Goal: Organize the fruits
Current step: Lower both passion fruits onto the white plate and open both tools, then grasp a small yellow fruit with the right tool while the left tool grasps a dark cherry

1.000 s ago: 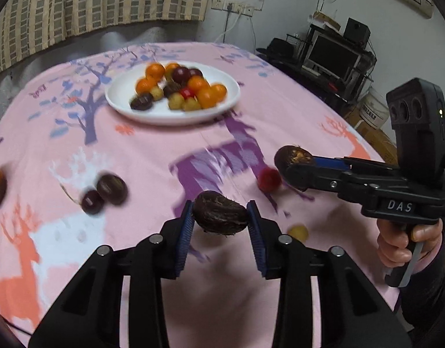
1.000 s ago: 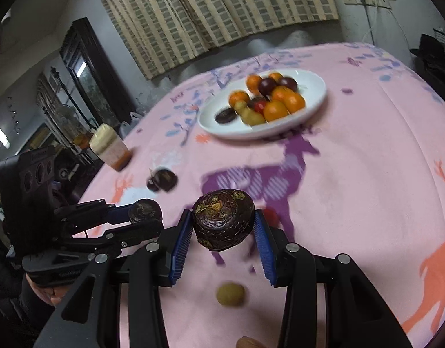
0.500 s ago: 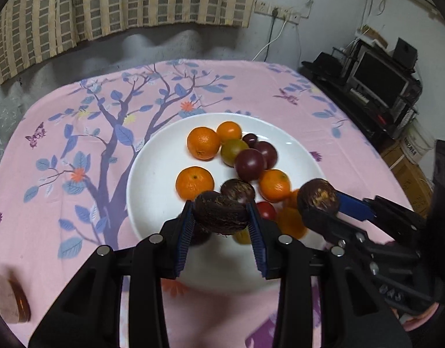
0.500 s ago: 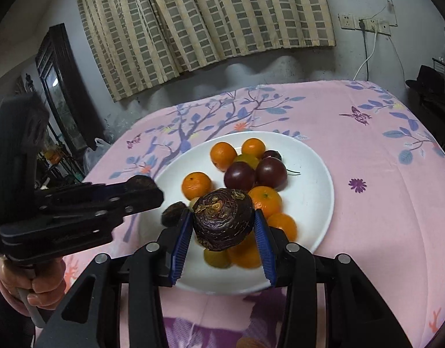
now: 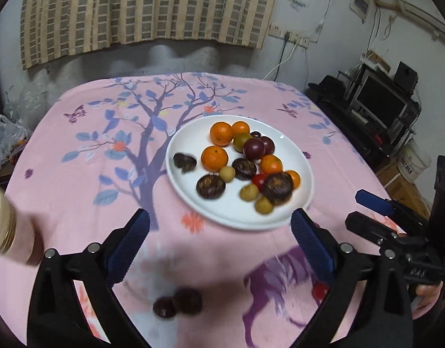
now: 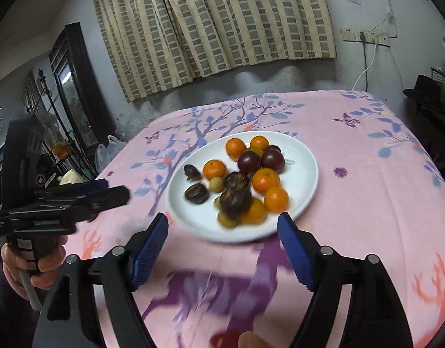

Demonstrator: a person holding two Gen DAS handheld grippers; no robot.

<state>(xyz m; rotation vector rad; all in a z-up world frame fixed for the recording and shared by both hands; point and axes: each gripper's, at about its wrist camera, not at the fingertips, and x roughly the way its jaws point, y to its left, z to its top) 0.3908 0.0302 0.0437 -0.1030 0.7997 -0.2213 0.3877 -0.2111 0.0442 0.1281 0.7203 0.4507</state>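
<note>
- The left gripper [image 5: 219, 226] is spread wide with nothing between its blue pads; its jaws have just been opening. It hangs over the pink tablecloth [image 5: 86, 179], short of the near rim of the white plate [image 5: 181, 145].
- The right gripper [image 6: 222, 232] is also spread with nothing between its pads, and its jaws have just been opening too. It sits just short of the plate's near edge.
- The plate holds the gathered fruit: several oranges [image 5: 214, 159], dark purple plums [image 5: 253, 148], small yellow-green fruits [image 5: 249, 192], one small red fruit [image 5: 259, 179], and rough dark brown fruits.
- One brown fruit [image 5: 210, 186] lies near the plate's front left, and a larger one [image 5: 278, 185] rests among the pile at the front right, touching an orange.
- A further dark fruit [image 5: 184, 161] sits alone by the plate's left rim.
- Off the plate, two dark round fruits [image 5: 177, 303] lie touching each other on the cloth, between the left gripper's fingers in the left wrist view.
- A small red fruit [image 5: 320, 291] lies on the cloth partly behind the left gripper's right finger.
- At the bottom of the right wrist view, a blurred red fruit [image 6: 223, 340] and a pale one [image 6: 251, 340] lie on the cloth.
- A jar [image 5: 0, 226] with a golden lid stands at the left edge of the table.
- A hand [image 6: 22, 264] grips the left gripper's handle.
</note>
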